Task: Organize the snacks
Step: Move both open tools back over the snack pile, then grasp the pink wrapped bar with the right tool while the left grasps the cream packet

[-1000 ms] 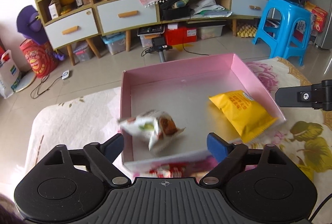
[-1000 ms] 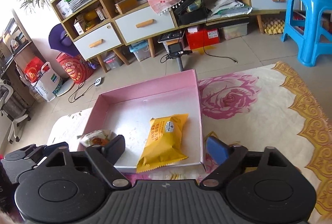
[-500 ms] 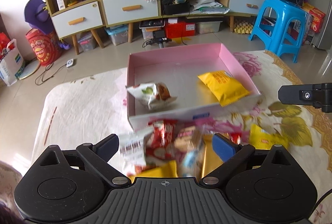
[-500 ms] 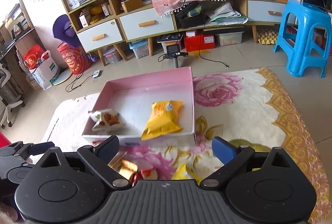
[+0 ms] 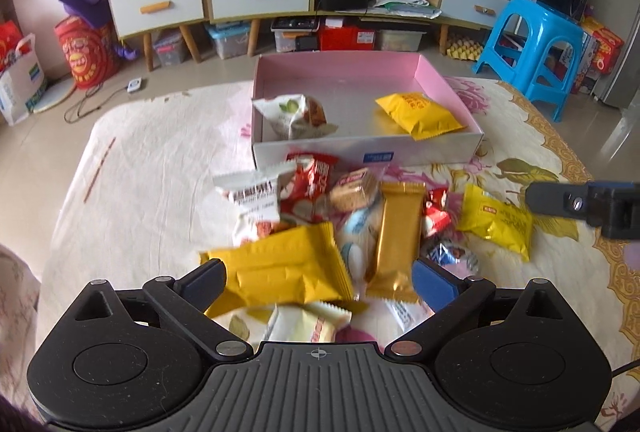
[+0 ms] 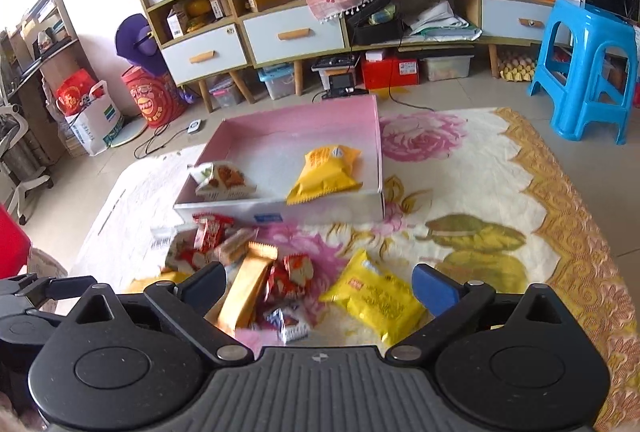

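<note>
1. Left gripper (image 5: 318, 278): jaws spread wide, nothing clamped. It hangs above the near end of the snack pile.
2. Right gripper (image 6: 318, 282): jaws spread wide, nothing clamped. It hangs above the right part of the pile; seen from the left wrist it juts in beyond the left gripper's right finger.
3. Box (image 5: 436, 74): pink inside, white outside, open top. It lies well ahead of both pairs of jaws, on the cloth (image 5: 152, 200).
4. White pack (image 5: 294, 116): inside the box, against its near wall, ahead of the left finger of each gripper.
5. Yellow bag (image 5: 420, 114): inside the box, at its near right corner, tail lying on the near wall.
6. Orange pack (image 5: 280, 268): loose on the pile, directly between the left gripper's jaws, blurred.
7. Gold bar (image 5: 394, 240): lengthwise on the pile, just inside the left gripper's right finger; in the right wrist view just inside that gripper's left finger.
8. Yellow pack (image 6: 374, 298): on the cloth between the right gripper's jaws, nearer its right finger; outside the left gripper's right finger.
9. Red packs (image 5: 310, 184): heaped ahead of the left jaws, between them and the box, touching the white-and-red wrapper (image 5: 252, 192) beside them.
10. Cream wrapper (image 5: 304, 326): close under the left gripper's palm, partly hidden.
11. Blue stool (image 6: 584, 68): on the floor, far ahead, right of the right jaws.
</note>
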The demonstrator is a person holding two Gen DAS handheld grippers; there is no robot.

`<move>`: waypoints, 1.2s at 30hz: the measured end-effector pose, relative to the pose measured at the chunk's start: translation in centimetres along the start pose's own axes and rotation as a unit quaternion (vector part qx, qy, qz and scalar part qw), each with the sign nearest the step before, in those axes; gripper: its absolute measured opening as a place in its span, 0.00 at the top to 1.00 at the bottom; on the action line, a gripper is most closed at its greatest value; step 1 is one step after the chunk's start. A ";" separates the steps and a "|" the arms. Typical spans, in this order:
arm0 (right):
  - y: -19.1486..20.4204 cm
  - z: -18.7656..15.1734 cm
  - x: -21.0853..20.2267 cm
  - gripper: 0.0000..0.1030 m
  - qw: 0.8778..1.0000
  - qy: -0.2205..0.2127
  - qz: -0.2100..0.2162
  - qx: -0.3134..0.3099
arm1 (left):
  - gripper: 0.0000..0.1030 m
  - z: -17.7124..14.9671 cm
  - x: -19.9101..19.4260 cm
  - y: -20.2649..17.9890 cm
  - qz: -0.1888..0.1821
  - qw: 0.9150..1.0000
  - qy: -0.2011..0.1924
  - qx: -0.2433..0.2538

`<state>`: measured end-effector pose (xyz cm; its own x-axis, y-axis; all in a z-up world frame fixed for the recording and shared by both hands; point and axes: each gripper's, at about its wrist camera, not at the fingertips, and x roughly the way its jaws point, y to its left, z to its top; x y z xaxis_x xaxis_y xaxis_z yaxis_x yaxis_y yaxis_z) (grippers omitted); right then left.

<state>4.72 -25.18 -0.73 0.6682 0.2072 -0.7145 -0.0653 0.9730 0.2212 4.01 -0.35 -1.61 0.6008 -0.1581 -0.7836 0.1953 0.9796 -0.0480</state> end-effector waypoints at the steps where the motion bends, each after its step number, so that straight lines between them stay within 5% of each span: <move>1: 0.1 -0.3 0.1 0.10 1.000 0.002 0.002 -0.001 | 0.03 -0.2 0.0 0.1 0.000 1.000 -0.001 -0.001; 13: 0.9 -4.3 1.1 0.10 0.999 0.039 0.012 -0.034 | 0.02 -3.6 1.6 1.9 -0.006 0.999 0.026 -0.021; 28: 4.2 -7.4 3.3 0.12 0.991 0.093 0.033 -0.086 | 0.05 -5.3 4.3 1.1 -0.011 0.997 0.074 0.012; 36: 4.8 -8.0 3.9 0.27 0.989 0.089 0.045 -0.107 | 0.27 -5.5 4.5 0.9 -0.006 0.997 0.076 0.032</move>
<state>1.12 -18.90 -7.77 0.5126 0.2904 -0.8080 -0.2866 0.9450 0.1578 2.66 0.48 -8.59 0.4746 -0.1437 -0.8684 0.2540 0.9670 -0.0212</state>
